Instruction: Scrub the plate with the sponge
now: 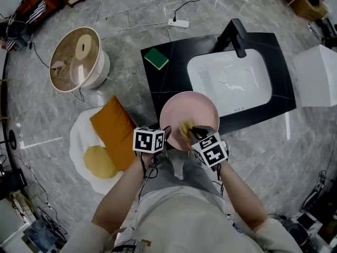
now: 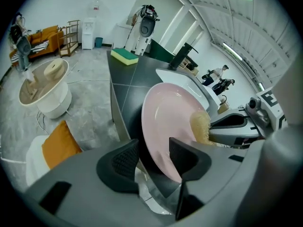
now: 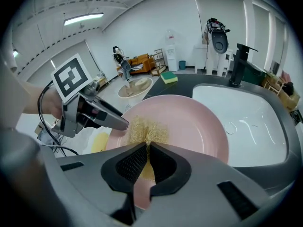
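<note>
While clamping the near rim of the pink plate (image 1: 196, 105) between the fingers of the left gripper (image 2: 154, 157), holds it raised and tilted over the front edge of the black table (image 1: 163, 91), just in front of the white sink (image 1: 231, 83). Grips with left fingers narrow, one pad on the plate's back and one on its inner face, both touching the rim. Pinches a yellow fibrous sponge (image 3: 147, 129) in the right gripper (image 3: 147, 162), fingers nearly together with only the sponge's thin end between them. Rests the sponge against the plate's inner face, on the lower part close to the left fingertips, touching. Shows in the head view both marker cubes (image 1: 149, 140) side by side just below the plate. Also sees a second, green-topped sponge (image 1: 156, 58) flat on the table's far left corner, well apart from the plate. Adds a black faucet (image 1: 235, 35) behind the sink, an orange cushion (image 1: 111, 133) down left of the table, a round wooden-topped unit (image 1: 78, 59) beyond it, and a white power strip (image 1: 178, 23) on the grey marble floor (image 1: 295, 141) past the table.
</note>
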### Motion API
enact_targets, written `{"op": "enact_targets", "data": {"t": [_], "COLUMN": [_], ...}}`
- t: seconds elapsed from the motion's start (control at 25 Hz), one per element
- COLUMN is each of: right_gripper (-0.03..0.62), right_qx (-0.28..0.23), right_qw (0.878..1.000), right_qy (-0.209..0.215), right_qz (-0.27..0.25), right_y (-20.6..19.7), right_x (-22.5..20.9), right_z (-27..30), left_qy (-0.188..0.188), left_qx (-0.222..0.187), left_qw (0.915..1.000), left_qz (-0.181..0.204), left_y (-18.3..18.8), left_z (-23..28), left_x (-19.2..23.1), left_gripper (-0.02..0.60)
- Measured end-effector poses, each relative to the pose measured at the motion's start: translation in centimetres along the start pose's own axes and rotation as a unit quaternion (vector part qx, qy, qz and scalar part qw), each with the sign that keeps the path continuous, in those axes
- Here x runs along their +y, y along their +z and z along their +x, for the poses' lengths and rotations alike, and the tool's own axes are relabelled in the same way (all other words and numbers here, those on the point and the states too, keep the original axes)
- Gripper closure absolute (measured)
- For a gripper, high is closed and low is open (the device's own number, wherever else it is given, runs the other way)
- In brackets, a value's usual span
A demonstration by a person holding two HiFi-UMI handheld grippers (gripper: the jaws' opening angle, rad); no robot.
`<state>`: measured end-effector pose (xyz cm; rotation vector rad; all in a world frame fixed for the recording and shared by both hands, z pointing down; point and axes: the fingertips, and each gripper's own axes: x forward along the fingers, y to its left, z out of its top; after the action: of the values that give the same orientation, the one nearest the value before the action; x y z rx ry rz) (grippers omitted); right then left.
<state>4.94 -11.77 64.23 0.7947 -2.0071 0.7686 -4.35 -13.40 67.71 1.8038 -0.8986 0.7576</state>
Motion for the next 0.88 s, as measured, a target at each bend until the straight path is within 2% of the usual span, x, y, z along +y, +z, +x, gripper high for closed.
{"op": "enact_targets", "data": {"t": [0.08,0.12,0.2,0.28,0.56,0.88], "right_gripper": [0.548,0.548,0.548,0.548,0.549,0.549], "right_qx": [0.008,0.012,0.021,0.030,0.073,0.051], "right_qw": [1.000,1.000,1.000,0.999,0.996,0.997], "right_qy": [0.003,0.005,0.009,0.016,0.043,0.046], "right_qz": [-0.007,-0.011,-0.021,-0.026,-0.034,-0.041], "right_y": [0.1,0.1,0.1,0.2,-0.7,3.1], "right_x": [0.1,0.1,0.3,0.6,1.6,0.6], "right_z": [0.5,0.7,1.1,1.6,3.9,6.4], "left_qy": [0.002,0.006,0.012,0.011,0.000,-0.014], "left_qx": [0.006,0.006,0.003,-0.002,-0.018,-0.021], "left_qw": [1.0000,0.9999,0.9997,0.9994,0.9973,0.9957], "left_qz": [-0.006,-0.009,-0.019,-0.032,-0.071,-0.089], "left_y": [-0.3,-0.4,-0.5,-0.3,-0.2,-0.4], "left_z": [0.3,0.4,0.6,0.7,0.7,0.3], "left_x": [0.2,0.4,0.7,0.9,0.9,1.3], "left_gripper": [0.372,0.397,0.486,0.507,0.526,0.535]}}
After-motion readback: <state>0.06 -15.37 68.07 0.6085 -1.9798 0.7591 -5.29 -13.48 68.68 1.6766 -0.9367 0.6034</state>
